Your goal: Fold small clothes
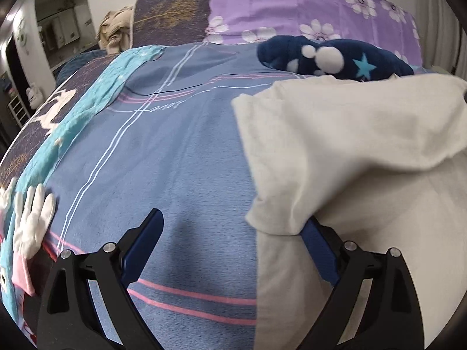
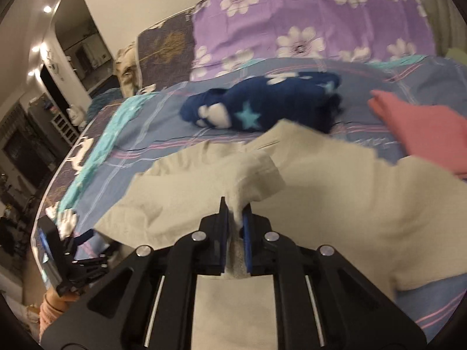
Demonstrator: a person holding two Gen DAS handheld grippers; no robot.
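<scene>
Cream garment [image 2: 335, 204] lies spread on the bed [image 1: 181, 160], near my edge; one corner is lifted off the sheet. My right tool [image 2: 235, 213] is pressed together on that bunched corner, cloth squeezed between both pads, I judge so the flap can be carried over the rest for a fold. My left tool [image 1: 233, 233] is spread wide and holds nothing; its right finger sits under the draped edge of the cloth, probably steadying or just released.

The fabric looks soft, fleecy and thick, off-white, limp where it hangs, partly doubled already.

Beyond it: a navy piece with stars [image 2: 262, 108], a pink piece [image 2: 423, 128] to the right, white gloves [image 1: 32, 218] at the left bed edge, a purple flowered cover [image 1: 306, 11] behind.
</scene>
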